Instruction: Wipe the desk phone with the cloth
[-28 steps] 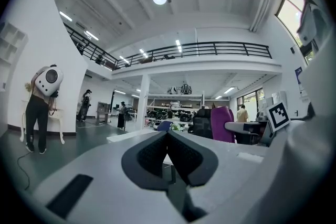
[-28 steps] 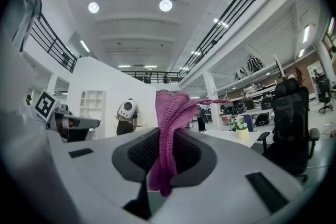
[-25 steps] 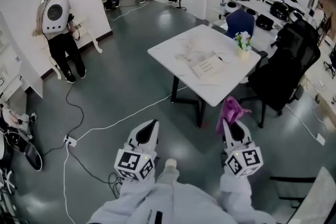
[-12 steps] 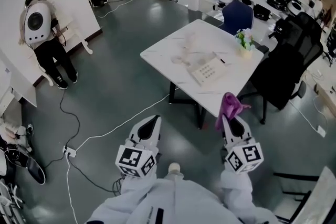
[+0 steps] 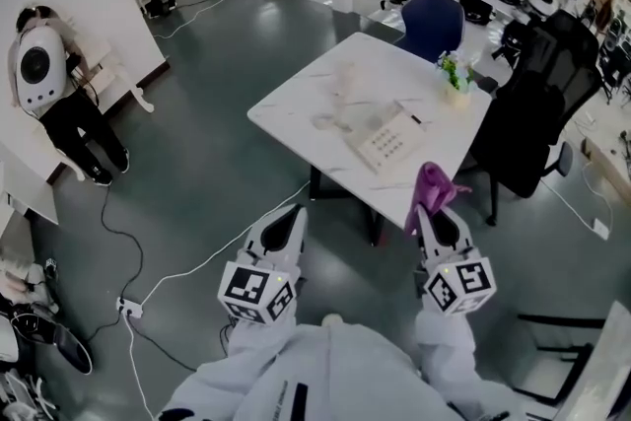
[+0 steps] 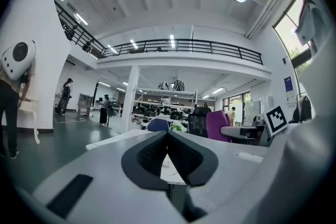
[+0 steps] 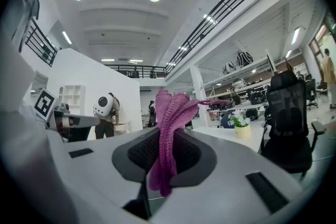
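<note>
Table (image 5: 296,99) sits nearer & further left in head view than 1 s ago; person at the wall (image 5: 44,74) has slid toward the left edge. Both my claws stay low in front of me, short of the table's near edge. R claw (image 5: 427,212) is clamped on the purple cloth (image 5: 431,184), which sticks up past the tips, w/ a tail hanging below the pads in R gripper view. L claw (image 5: 292,214) is closed, tips together, nothing btwn them. Desk phone (image 5: 386,138) lies on the table nr its front edge, well apart from the cloth. Small flower pot (image 5: 454,79) stands beyond it to the right. Black office chair (image 5: 537,113) is just beside the table.
</note>
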`<act>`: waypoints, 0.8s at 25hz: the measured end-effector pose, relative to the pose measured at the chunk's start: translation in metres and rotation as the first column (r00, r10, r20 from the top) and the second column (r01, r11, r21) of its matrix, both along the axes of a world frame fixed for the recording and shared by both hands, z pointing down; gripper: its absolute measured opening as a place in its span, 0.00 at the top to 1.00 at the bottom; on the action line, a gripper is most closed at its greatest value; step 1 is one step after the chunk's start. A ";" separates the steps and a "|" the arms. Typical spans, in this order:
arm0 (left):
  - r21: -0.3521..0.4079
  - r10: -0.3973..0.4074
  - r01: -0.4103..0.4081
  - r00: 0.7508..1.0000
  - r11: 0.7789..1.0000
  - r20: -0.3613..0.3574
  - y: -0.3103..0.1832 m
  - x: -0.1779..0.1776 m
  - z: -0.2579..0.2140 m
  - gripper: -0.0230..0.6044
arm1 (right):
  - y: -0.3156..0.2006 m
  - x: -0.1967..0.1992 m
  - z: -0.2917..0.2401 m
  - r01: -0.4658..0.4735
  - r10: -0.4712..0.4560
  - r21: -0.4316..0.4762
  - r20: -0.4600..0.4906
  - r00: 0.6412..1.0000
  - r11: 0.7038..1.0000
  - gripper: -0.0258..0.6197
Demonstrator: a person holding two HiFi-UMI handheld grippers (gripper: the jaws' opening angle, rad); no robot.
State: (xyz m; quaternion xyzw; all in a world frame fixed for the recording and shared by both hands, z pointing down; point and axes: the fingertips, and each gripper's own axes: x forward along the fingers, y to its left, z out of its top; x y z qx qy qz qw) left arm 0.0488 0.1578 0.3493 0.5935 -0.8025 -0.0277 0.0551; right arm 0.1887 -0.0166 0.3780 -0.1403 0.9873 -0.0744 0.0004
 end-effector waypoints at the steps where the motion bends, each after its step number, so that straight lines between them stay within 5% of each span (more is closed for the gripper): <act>1: -0.001 0.009 -0.009 1.000 1.000 0.000 -0.003 -0.003 0.001 0.97 | -0.002 -0.004 0.001 -0.006 0.006 0.000 0.002 1.000 1.000 0.90; 20: -0.020 0.070 -0.071 0.997 0.997 -0.039 -0.052 -0.067 0.020 0.97 | -0.044 -0.058 0.014 -0.079 0.078 -0.015 -0.038 0.996 0.997 0.90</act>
